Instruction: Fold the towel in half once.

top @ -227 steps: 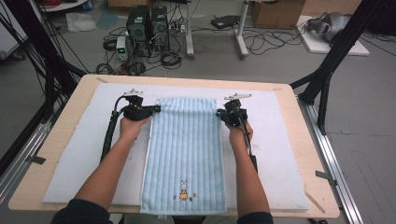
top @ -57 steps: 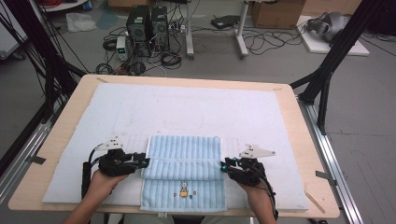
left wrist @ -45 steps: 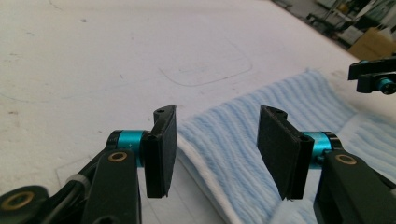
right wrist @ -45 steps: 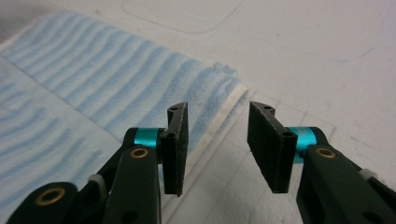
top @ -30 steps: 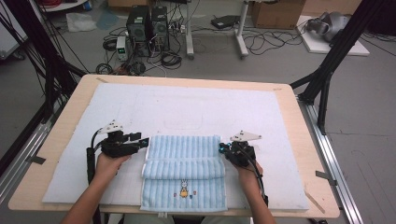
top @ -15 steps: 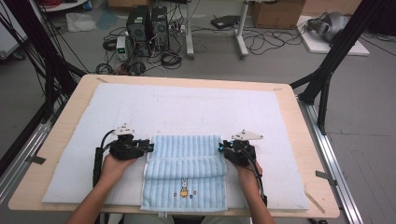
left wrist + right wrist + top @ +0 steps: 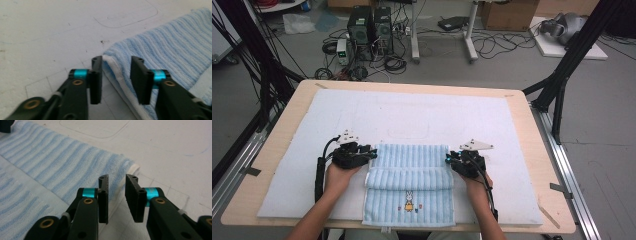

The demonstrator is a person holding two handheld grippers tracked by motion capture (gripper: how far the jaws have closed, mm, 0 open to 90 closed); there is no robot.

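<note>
Two claws flank the folded blue towel point(image 7: 408, 181); left claw point(image 7: 116, 77) and right claw point(image 7: 116, 195) spread, just opening, pinching nothing.

Light-blue striped towel point(image 7: 409, 187), folded, near table edge

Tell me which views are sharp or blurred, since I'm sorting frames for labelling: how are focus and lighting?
High view: even light, soft shadows, slightly soft, towel stripes readable. Left gripper view: left gripper jaws sharp, towel's far ribs blurring, white mat nearly washed out. Right gripper view: right gripper crisp, near towel weave clear, far corner soft.
</note>
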